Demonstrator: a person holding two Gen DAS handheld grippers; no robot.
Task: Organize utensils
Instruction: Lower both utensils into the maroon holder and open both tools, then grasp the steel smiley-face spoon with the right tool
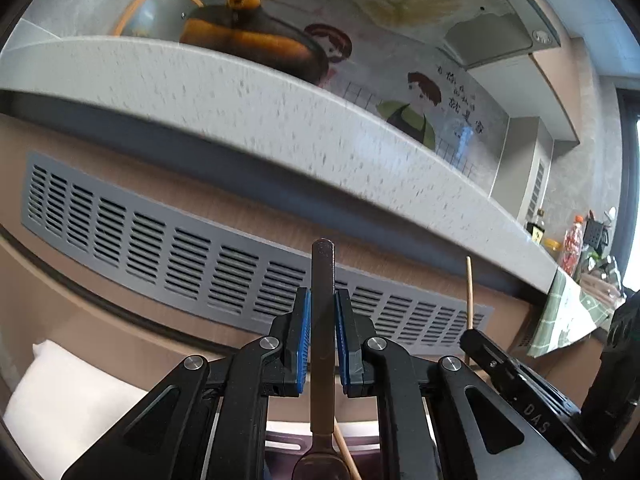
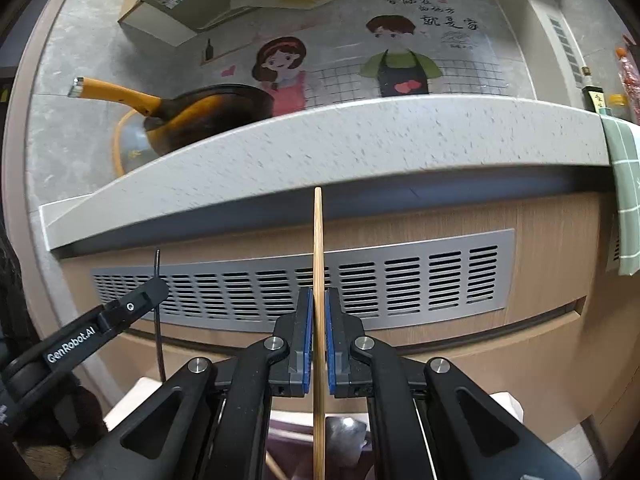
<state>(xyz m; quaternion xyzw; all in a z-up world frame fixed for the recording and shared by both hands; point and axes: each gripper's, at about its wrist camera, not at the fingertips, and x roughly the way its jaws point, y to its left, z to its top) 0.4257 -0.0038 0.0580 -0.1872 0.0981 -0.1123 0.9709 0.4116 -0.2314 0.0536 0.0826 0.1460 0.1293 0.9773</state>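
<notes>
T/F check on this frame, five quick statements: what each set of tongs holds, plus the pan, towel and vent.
1. The left tongs are shut on a dark spoon. True.
2. The right tongs are open and empty. False: they are shut on a bamboo chopstick.
3. The pan on the counter has an orange handle. True.
4. A green checked towel hangs at the counter's left end. False: it hangs at the right end.
5. The vent grille sits above the counter. False: below it.
</notes>
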